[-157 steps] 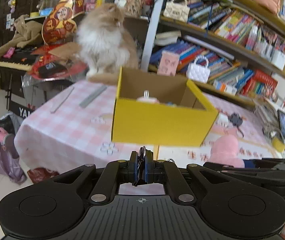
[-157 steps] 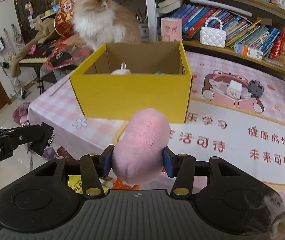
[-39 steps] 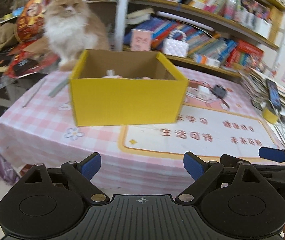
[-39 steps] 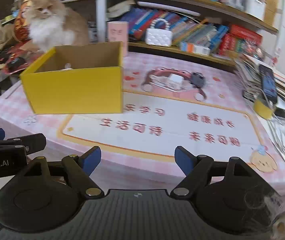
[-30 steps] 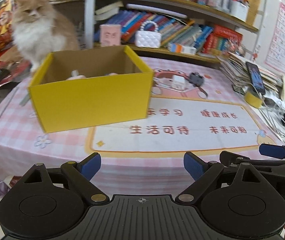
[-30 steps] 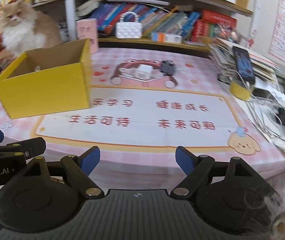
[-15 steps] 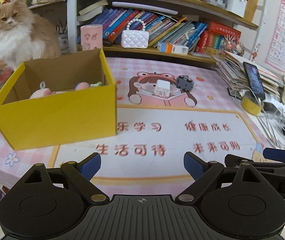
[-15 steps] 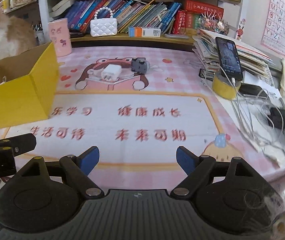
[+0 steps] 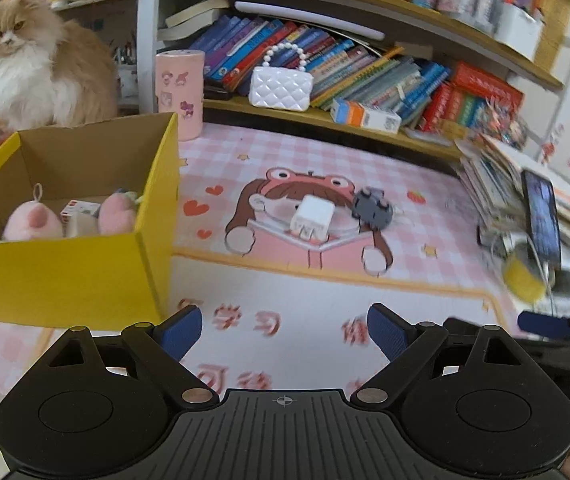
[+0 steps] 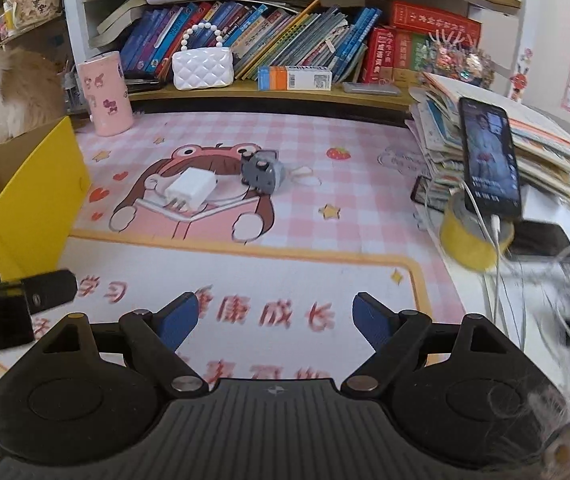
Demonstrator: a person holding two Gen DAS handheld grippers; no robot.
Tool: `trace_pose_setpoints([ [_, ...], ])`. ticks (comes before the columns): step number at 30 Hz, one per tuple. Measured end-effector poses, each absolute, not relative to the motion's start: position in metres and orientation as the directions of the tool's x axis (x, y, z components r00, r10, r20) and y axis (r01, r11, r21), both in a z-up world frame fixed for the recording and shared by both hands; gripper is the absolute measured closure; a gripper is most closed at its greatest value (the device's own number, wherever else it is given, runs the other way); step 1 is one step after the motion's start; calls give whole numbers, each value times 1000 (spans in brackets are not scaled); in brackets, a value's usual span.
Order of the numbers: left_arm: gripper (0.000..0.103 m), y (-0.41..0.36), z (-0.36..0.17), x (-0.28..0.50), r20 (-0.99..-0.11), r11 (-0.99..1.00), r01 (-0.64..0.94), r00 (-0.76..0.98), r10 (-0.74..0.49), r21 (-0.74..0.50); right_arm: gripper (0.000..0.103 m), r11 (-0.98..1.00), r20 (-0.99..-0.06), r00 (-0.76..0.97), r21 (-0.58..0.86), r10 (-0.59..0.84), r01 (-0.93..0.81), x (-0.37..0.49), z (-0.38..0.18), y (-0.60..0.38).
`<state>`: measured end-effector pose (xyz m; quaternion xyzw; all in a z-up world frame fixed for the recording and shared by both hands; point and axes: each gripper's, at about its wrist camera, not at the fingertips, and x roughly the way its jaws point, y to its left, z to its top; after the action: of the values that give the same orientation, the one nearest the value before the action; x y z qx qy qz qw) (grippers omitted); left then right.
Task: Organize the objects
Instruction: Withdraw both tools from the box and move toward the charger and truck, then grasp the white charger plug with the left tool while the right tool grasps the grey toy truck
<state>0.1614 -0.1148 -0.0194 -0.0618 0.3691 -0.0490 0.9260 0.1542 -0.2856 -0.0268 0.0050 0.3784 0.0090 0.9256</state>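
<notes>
At mid-frame lie a white charger and a grey toy, touching perhaps. Both the left gripper and right gripper gape empty; grabbing one could knock the other.

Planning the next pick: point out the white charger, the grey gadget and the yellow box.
white charger [image 10: 189, 189], right wrist view, top face of its body.
grey gadget [image 10: 263, 173], right wrist view, middle of its body.
yellow box [image 9: 65, 276], left wrist view, front wall.
</notes>
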Motion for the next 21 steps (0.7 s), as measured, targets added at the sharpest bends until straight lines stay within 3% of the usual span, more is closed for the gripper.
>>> trace_pose_setpoints([
  [21,15,-154,-46,283,-700,987,-92,714,-28,-134,22,976,-664,729,9,168,-217,305,-67,-320],
])
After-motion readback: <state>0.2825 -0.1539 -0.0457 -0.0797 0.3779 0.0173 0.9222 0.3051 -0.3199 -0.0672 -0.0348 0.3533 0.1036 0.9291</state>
